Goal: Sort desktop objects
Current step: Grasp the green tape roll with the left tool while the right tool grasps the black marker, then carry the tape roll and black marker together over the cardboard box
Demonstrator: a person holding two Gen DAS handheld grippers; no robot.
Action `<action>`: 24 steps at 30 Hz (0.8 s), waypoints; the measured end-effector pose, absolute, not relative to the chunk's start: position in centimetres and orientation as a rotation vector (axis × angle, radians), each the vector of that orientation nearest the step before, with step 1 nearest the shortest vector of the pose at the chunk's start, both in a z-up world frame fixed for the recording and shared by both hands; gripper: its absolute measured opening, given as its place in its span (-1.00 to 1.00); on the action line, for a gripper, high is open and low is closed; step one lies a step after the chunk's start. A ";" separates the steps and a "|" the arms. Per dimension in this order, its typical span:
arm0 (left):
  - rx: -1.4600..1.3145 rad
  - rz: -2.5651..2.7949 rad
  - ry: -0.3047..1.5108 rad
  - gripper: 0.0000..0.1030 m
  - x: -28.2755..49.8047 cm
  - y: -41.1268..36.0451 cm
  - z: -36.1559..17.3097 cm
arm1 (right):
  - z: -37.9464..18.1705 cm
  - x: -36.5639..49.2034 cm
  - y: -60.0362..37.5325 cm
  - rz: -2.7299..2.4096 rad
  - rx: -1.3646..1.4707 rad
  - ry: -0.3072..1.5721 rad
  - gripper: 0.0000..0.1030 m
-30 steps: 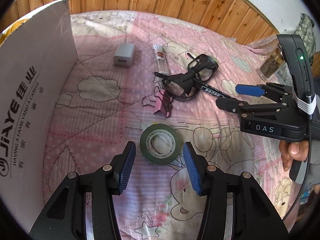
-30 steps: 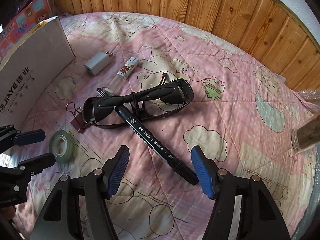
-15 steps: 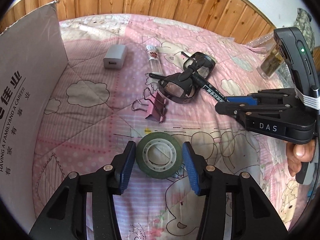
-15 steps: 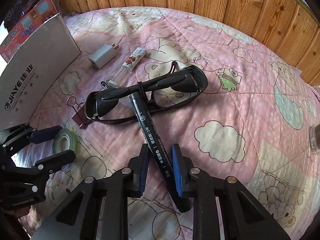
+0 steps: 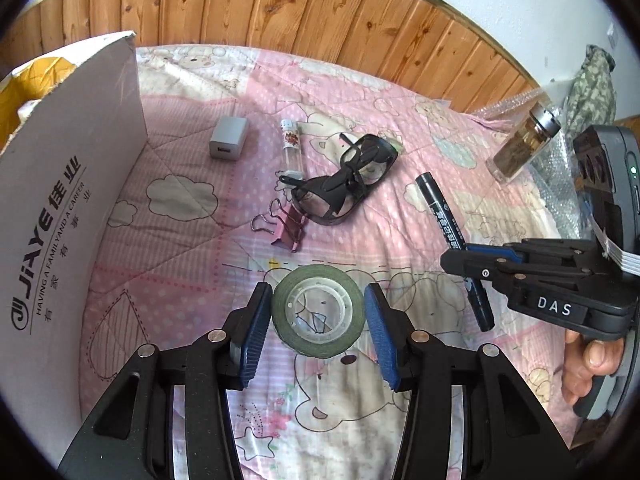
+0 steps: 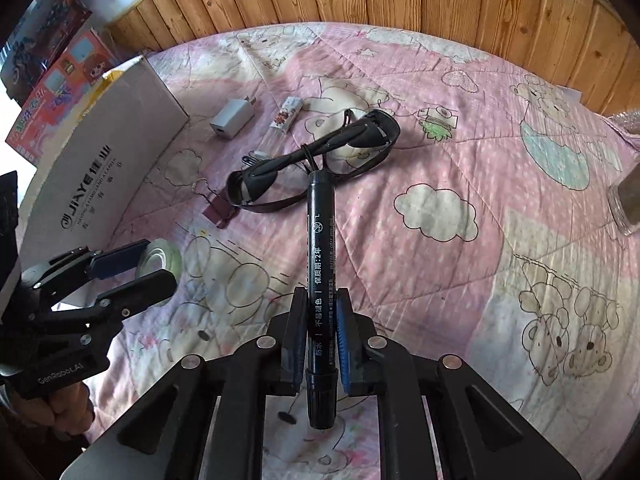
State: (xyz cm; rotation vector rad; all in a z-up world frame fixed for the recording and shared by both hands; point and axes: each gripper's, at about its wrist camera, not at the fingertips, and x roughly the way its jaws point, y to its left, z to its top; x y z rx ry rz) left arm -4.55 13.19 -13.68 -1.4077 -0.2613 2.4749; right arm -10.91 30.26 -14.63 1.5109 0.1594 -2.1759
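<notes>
Marker gripped, tape framed.
The right tool (image 6: 320, 332) clamps the black marker (image 6: 320, 256) at lower centre, lifted off the pink bed quilt (image 6: 460, 160); the left tool (image 5: 318, 312) stands wide around the green tape roll (image 5: 318, 310), pads just beside it, at mid-frame.

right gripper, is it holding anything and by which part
The right gripper is shut on the black marker pen, clamped near its rear end, with the long capped end sticking forward.

Binder clip (image 5: 289, 229) between tape roll (image 5: 319, 310) and glasses (image 5: 347, 179).
</notes>
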 end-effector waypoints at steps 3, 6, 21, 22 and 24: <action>-1.382 2.486 -0.292 -0.05 -4.1 12.6 -12.3 | -12.7 -9.8 29.8 -2.195 1.470 0.118 -0.72; -1.361 2.500 -0.316 -0.05 -3.4 11.8 -11.0 | -11.2 -8.6 29.0 -2.206 1.438 0.094 -0.72; -1.280 2.565 -0.332 -0.05 0.8 8.5 -6.2 | -7.6 -3.2 24.8 -2.225 1.329 0.046 -0.72; -1.275 2.570 -0.330 -0.05 1.1 8.3 -6.0 | -7.4 -2.9 24.5 -2.225 1.320 0.037 -0.72; -1.274 2.581 -0.329 -0.05 1.6 7.8 -5.7 | -7.1 -2.3 23.7 -2.225 1.305 0.029 -0.72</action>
